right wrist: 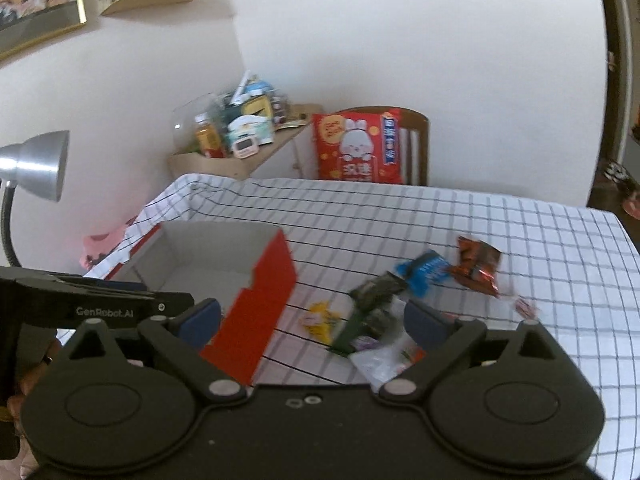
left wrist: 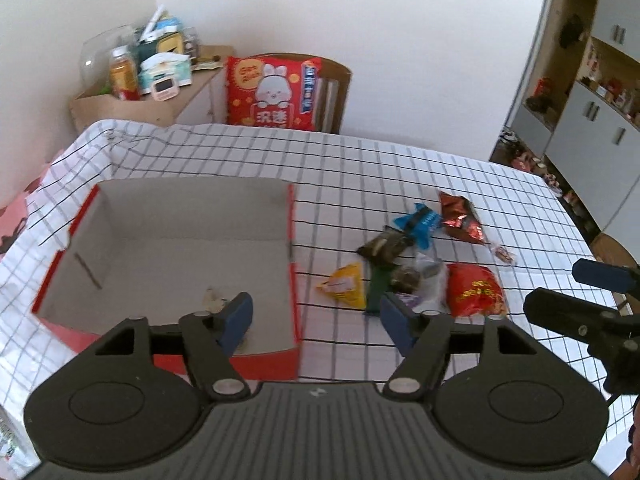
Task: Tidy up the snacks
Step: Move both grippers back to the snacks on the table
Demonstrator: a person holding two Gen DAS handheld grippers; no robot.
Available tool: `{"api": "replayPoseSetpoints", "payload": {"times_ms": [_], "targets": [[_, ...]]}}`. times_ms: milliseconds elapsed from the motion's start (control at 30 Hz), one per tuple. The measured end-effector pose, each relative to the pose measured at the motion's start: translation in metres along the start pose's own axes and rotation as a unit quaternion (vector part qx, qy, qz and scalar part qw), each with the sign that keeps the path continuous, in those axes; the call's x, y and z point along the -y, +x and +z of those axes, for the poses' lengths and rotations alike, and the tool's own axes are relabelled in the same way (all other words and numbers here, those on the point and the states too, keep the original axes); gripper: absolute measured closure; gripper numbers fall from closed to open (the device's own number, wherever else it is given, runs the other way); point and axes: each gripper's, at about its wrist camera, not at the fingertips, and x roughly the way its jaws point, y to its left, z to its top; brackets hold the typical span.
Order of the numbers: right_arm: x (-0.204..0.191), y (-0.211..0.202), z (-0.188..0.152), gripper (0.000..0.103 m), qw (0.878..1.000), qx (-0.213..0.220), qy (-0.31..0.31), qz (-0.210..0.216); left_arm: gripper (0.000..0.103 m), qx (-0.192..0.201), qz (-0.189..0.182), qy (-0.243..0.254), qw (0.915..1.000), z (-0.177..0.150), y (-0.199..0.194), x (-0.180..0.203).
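A: What did the left wrist view show?

B: The left gripper (left wrist: pixel 316 316) hung over the counter (left wrist: pixel 400 168) with its jaws spread and nothing between them. Its left blue pad (left wrist: pixel 236 322) sat over the near corner of the red box (left wrist: pixel 294 264), its right pad over the checked cloth.

A: And the box?

B: It lay open at about ten o'clock from the gripper, grey inside, with one small pale item (left wrist: pixel 212 299) on its floor near the front wall.

A: The snacks?

B: They were heaped at one to two o'clock, well apart from the box: a yellow packet (left wrist: pixel 346 285) nearest it, a dark green packet (left wrist: pixel 376 288) touching that, a red pouch (left wrist: pixel 476 290) to the right, a blue packet (left wrist: pixel 420 220) and a dark red wrapper (left wrist: pixel 460 218) farther back. The right gripper (left wrist: pixel 596 292) reached in at three o'clock; from there I could not tell how its jaws stood.

A: And the right wrist view?

B: It was blurred. The right gripper (right wrist: pixel 312 320) was released, jaws wide, gripping nothing. The box (right wrist: pixel 260 304) stood at eleven o'clock, its red corner between the pads. The yellow packet (right wrist: pixel 320 318), green packet (right wrist: pixel 356 332) and a clear bag (right wrist: pixel 380 360) lay just ahead at twelve to one o'clock, the blue packet (right wrist: pixel 424 272) and dark red wrapper (right wrist: pixel 478 264) beyond. The left gripper's body (right wrist: pixel 100 304) crossed at nine o'clock.

A: Behind the counter?

B: A red cushion (right wrist: pixel 356 148) stood on a wooden chair (right wrist: pixel 418 140) at twelve o'clock.
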Motion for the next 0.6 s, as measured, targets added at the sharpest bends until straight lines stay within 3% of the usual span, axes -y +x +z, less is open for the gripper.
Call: {"api": "replayPoseSetpoints", "payload": {"times_ms": [333, 600], "targets": [[0.065, 0.002, -0.019, 0.000, 0.998, -0.019, 0.043, -0.052, 0.029, 0.000, 0.006, 0.000, 1.0000, -0.007, 0.037, 0.039], [0.098, 0.025, -0.024, 0.000, 0.995, -0.043, 0.052, -0.067, 0.029, -0.023, 0.048, -0.025, 0.9983, -0.001, 0.076, 0.057]]}}
